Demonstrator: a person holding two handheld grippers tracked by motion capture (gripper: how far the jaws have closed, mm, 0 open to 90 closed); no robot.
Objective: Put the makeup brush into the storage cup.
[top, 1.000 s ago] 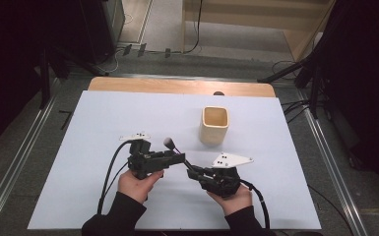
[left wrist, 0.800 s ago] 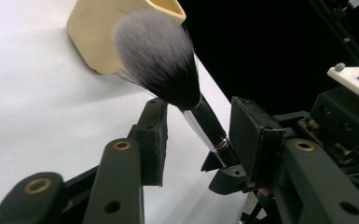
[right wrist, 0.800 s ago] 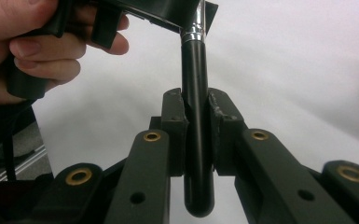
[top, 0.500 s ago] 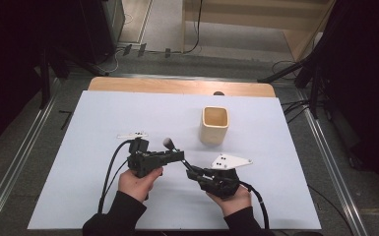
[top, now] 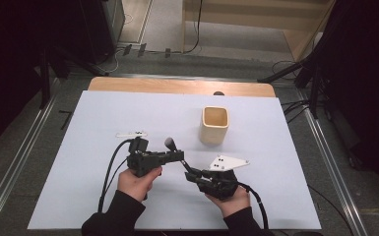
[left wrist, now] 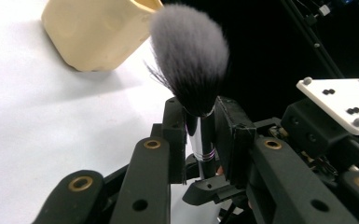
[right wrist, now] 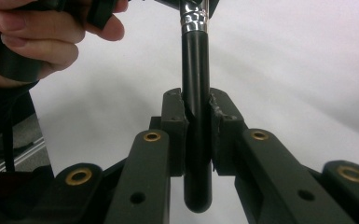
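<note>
A makeup brush (top: 170, 143) with a grey bristle head (left wrist: 189, 60) and a black handle (right wrist: 196, 70) is held above the white table between both grippers. My left gripper (top: 179, 157) has just been closing; its pads (left wrist: 176, 135) now press the silver ferrule below the bristles. My right gripper (top: 189, 171) is shut on the lower handle, pads (right wrist: 173, 130) on both sides of it. In the left gripper view the brush (left wrist: 200, 135) stands upright between the jaws, with the right gripper's white plate (left wrist: 340, 100) behind.
A cream square cup (top: 214, 125) stands upright and open-topped just beyond the grippers, also seen in the left gripper view (left wrist: 93, 32). The white sheet (top: 103, 108) covers the table to a wooden strip (top: 177, 86) at the far edge. Cables trail back from both grippers.
The left gripper's jaws have drawn together onto the brush just below its head. Both hands and the cup stay where they were.
</note>
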